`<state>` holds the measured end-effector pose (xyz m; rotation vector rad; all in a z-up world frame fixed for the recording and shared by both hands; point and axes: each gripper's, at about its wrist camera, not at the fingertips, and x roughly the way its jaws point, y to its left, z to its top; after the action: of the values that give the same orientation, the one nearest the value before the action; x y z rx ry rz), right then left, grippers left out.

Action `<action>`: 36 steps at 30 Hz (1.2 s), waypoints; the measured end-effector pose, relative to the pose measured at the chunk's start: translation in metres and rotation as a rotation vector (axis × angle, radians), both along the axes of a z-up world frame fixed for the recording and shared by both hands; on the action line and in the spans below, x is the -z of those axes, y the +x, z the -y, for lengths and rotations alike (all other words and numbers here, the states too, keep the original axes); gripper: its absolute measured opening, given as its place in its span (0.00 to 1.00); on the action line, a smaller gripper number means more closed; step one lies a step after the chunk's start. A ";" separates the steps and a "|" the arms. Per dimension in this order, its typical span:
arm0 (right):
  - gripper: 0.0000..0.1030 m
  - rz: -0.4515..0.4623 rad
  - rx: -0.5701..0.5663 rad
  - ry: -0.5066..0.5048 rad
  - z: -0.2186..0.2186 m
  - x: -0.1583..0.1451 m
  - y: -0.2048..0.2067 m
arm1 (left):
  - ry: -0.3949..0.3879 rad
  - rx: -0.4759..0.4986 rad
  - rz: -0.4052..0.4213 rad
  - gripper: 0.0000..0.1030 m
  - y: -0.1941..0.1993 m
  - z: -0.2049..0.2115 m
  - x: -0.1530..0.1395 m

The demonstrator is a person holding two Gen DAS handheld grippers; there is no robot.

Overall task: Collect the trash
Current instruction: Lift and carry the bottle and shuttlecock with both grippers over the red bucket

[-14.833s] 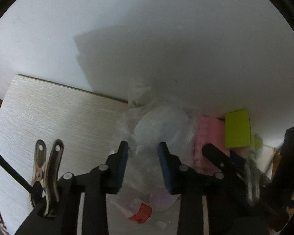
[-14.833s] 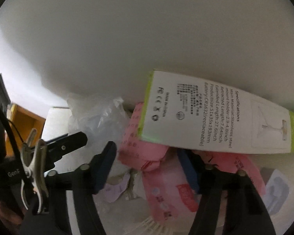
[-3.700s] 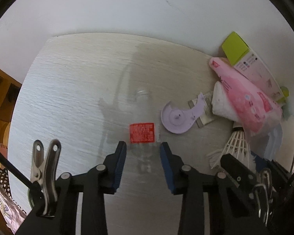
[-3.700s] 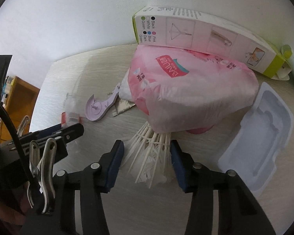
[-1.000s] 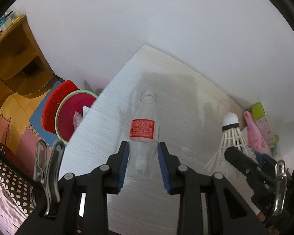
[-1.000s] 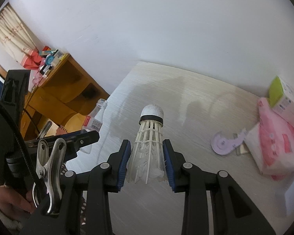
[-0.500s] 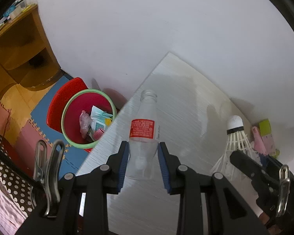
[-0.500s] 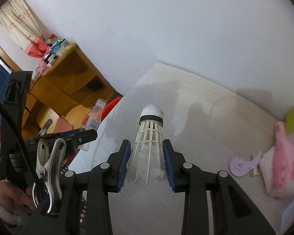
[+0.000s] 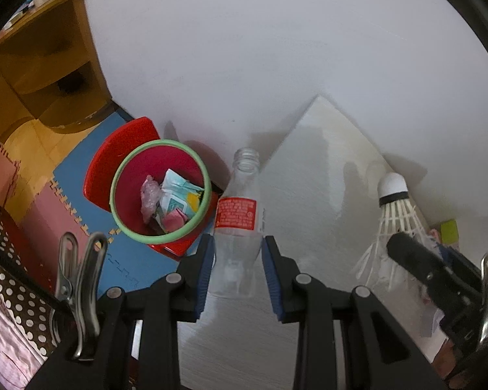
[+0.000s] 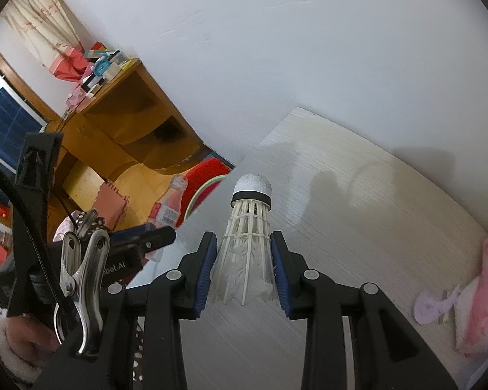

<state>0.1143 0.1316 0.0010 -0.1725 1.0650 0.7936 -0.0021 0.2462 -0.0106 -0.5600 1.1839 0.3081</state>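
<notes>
The left tool (image 9: 238, 260) is pinching a clear bottle (image 9: 239, 224) near the red bin (image 9: 161, 191); the right tool (image 10: 244, 268) is gripping a shuttlecock (image 10: 247, 243) above the counter (image 10: 358, 214).

bottle (image 9: 237, 217) red label: print too small to read | left hand-held gripper (image 10: 120, 260) body: partial "bot.AI"

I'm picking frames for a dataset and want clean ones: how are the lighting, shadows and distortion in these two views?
Left wrist view: dim, even light; heavy fisheye bending with black corners; the clear plastic bottle with a red label is sharp, and soft shadows fall on the pale wooden table. Right wrist view: same curvature; the white feather shuttlecock is crisp, grey shadows cross the table and wall, no harsh glare.
</notes>
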 end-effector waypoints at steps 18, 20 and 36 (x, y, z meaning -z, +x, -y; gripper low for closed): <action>0.33 -0.045 -0.046 -0.023 -0.066 0.016 0.011 | -0.039 -0.080 -0.018 0.31 -0.004 -0.063 0.019; 0.33 -0.048 -0.051 -0.027 -0.075 0.018 0.012 | -0.045 -0.083 -0.024 0.31 -0.003 -0.068 0.023; 0.33 -0.074 -0.154 -0.097 -0.154 0.042 0.028 | -0.108 -0.170 -0.057 0.31 -0.005 -0.130 0.068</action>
<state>0.1420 0.2854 -0.0411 -0.3126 1.1710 0.8927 -0.0075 0.3760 -0.0782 -0.7530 1.2151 0.4086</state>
